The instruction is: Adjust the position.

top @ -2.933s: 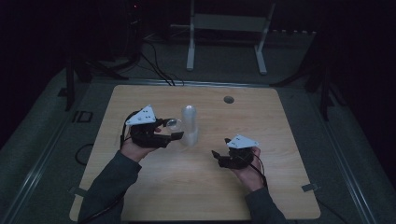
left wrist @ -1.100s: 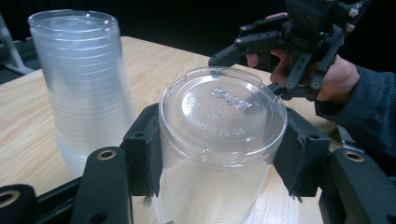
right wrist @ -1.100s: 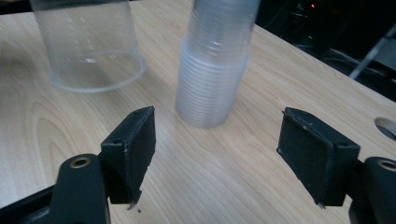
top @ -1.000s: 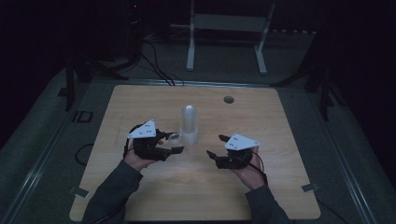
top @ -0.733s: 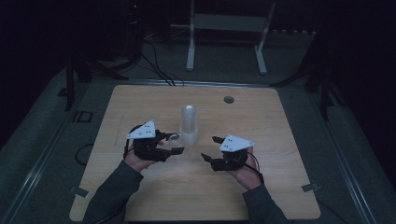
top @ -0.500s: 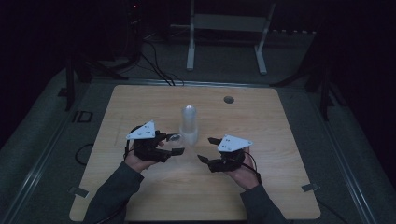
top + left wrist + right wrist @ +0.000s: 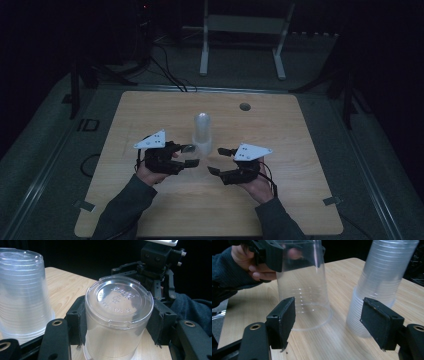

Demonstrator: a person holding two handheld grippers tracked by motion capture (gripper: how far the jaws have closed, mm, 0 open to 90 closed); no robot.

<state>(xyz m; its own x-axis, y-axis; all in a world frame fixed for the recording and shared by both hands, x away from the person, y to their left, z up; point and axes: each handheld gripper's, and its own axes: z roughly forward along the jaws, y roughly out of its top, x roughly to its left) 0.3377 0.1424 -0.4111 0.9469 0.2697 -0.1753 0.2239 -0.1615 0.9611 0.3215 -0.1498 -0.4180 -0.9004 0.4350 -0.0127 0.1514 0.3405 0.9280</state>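
A single clear plastic cup stands upside down on the wooden table, and my left gripper is shut on its upper part, one pad on each side. The right gripper view has the same cup just beyond my right gripper, which is open with nothing between its pads. In the high view my right gripper faces the left one across a small gap. A tall stack of clear cups, also upside down, stands just behind both grippers.
A small dark round hole sits near the table's far edge. A white metal frame and cables lie on the dark floor beyond the table. Bare wood spreads to the left and right of the hands.
My left gripper has drawn back from the stack toward the near edge with one cup in it. My right gripper has shifted left, closer to that cup.
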